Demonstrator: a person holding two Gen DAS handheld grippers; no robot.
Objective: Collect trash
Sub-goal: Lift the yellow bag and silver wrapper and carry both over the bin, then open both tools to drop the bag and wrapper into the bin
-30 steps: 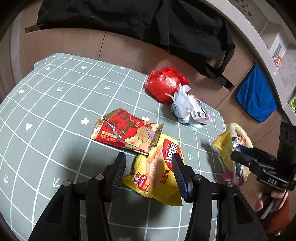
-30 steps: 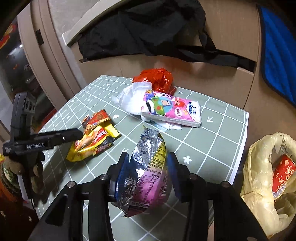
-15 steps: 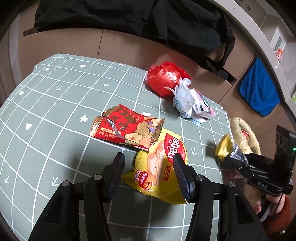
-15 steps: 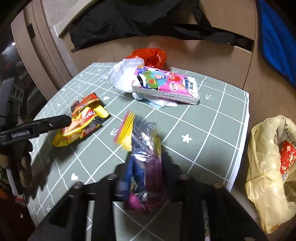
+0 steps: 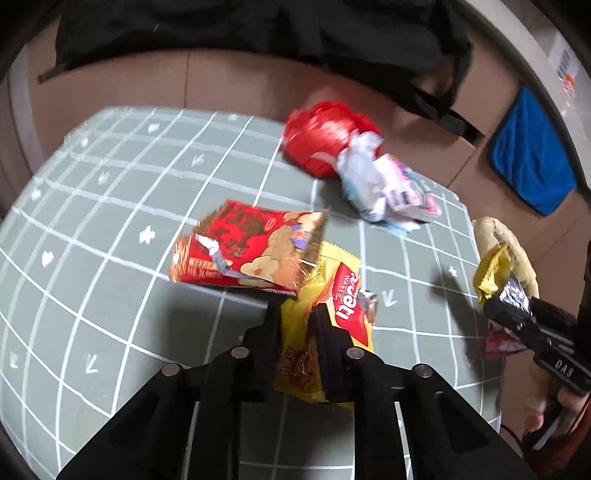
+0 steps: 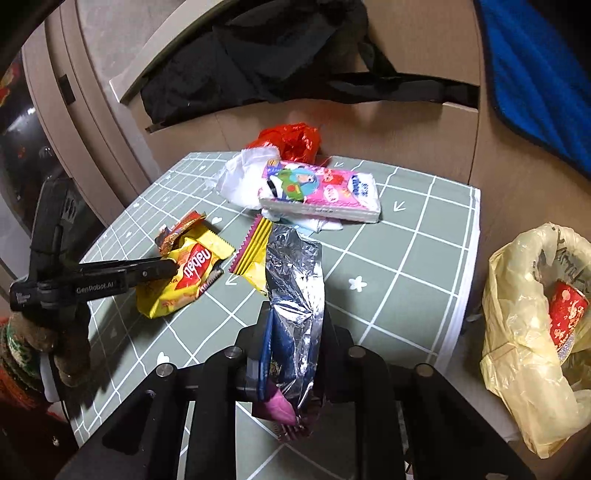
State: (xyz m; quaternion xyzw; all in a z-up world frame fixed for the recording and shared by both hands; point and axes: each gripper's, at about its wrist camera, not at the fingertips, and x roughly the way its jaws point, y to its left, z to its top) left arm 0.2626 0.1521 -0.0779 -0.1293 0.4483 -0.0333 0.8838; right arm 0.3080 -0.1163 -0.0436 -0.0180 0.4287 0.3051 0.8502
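Note:
My left gripper (image 5: 297,314) is closing its jaws, and the pads pinch the near end of the yellow wafer wrapper (image 5: 343,295) on the green grid tablecloth (image 5: 110,206). A red peanut wrapper (image 5: 251,243) lies against the wrapper's far edge. My right gripper (image 6: 295,314) is also closing, with a crumpled silver foil snack bag (image 6: 295,273) squeezed upright between its fingers, above the table's near edge. From the right wrist view the left gripper (image 6: 168,267) comes in from the left onto the yellow wrapper (image 6: 192,273).
A red plastic bag (image 5: 321,136), a white plastic bag (image 6: 243,177) and a pink tissue pack (image 6: 321,192) sit at the table's far side. A pale yellow trash bag (image 6: 524,332) hangs open off the table's right edge. Black cloth (image 5: 258,29) drapes the bench behind.
The left jaws went from wide open around the yellow wrapper to pinching it. The right jaws tightened on the foil bag, crushing it narrower, and both hands shifted slightly.

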